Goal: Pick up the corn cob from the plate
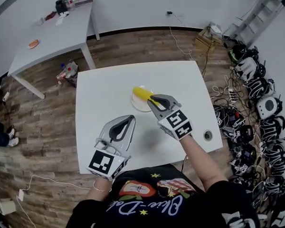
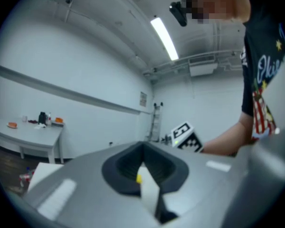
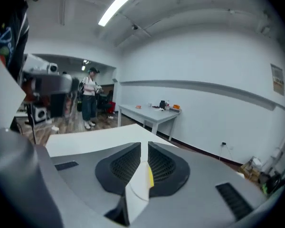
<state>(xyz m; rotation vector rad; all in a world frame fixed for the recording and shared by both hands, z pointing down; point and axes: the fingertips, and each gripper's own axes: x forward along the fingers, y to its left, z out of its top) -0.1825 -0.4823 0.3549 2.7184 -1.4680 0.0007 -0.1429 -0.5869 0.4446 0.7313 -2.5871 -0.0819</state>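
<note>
A yellow corn cob [image 1: 142, 93] lies on a small pale plate [image 1: 137, 104] near the middle of the white table [image 1: 99, 94]. My right gripper [image 1: 153, 100] points at the cob's near end, shut, with nothing between its jaws. In the right gripper view the gripper [image 3: 143, 147] shows only a thin slit, through which I see the plate [image 3: 138, 184] and a sliver of the cob [image 3: 151, 175]. My left gripper [image 1: 131, 118] hovers over the table, nearer to me and left of the plate, jaws together and empty. The left gripper view shows a bit of yellow [image 2: 138, 178] through its slit.
A round hole [image 1: 207, 135] sits in the table's right front corner. A second white table [image 1: 52, 34] with small items stands at the back left. Headsets and cables [image 1: 256, 99] crowd the floor at the right, by a ladder [image 1: 259, 11]. A person [image 3: 89, 103] stands far off.
</note>
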